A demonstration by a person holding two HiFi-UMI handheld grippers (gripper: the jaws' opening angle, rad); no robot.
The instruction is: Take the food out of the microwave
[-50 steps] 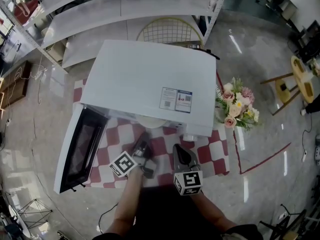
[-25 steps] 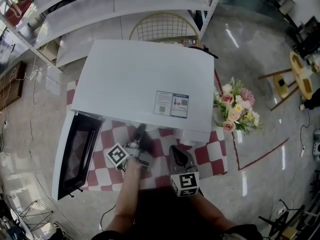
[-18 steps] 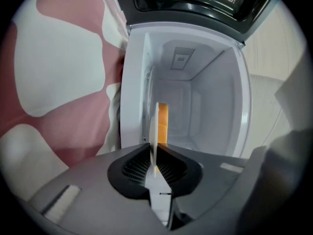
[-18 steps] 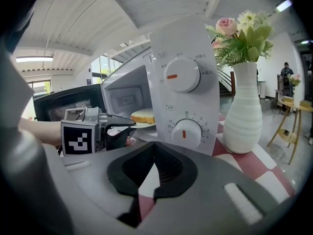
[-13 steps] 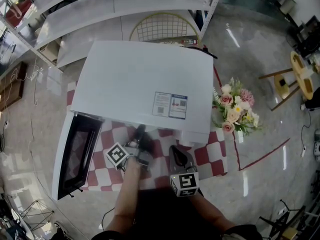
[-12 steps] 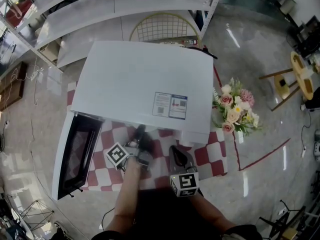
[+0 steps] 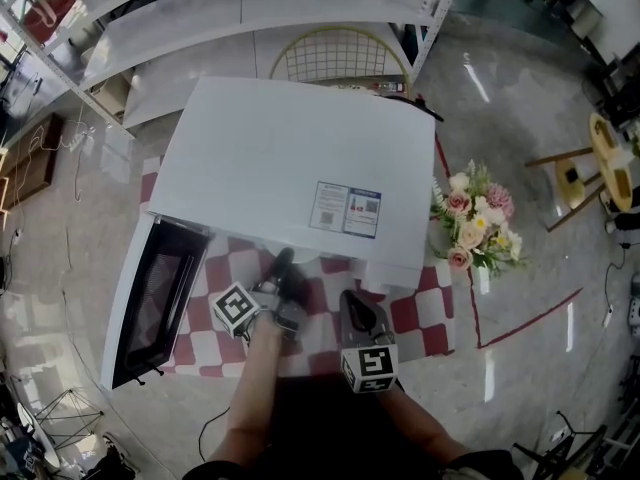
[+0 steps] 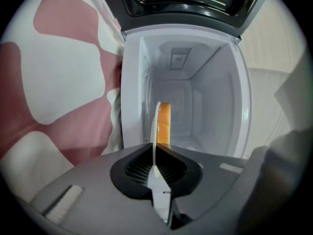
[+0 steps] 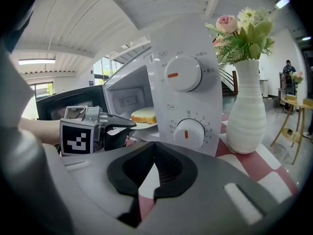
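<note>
From the head view, the microwave's door hangs open at about 9 o'clock from my left tongs, a white frame around a dark glass window. The microwave itself is a plain white box with a flat matte top and a printed label. My left tongs reach into its mouth. Their jaws have just been closing, and in the left gripper view they are clamped on the thin rim of a white plate, which shows edge-on as a pale glossy sliver between the dark ribbed pads. The food, a yellow-orange slab with a soft cut face, lies on that plate at 12 o'clock from the pads, just past the pinched rim and inside the smooth white cavity. The right gripper view shows the slab as a thick slice with a pale top and golden side. The plate sits level on the cavity floor. My right tongs hover at about 4 o'clock from the left pair, outside the oven above the red-and-white checked cloth, closed and holding nothing. Beyond them, at 12 o'clock, stands the control panel with two round white dials, the upper one and the lower one, each marked with an orange line. At 3 o'clock from the panel stands a ribbed, bulbous white vase of pink and cream flowers.
</note>
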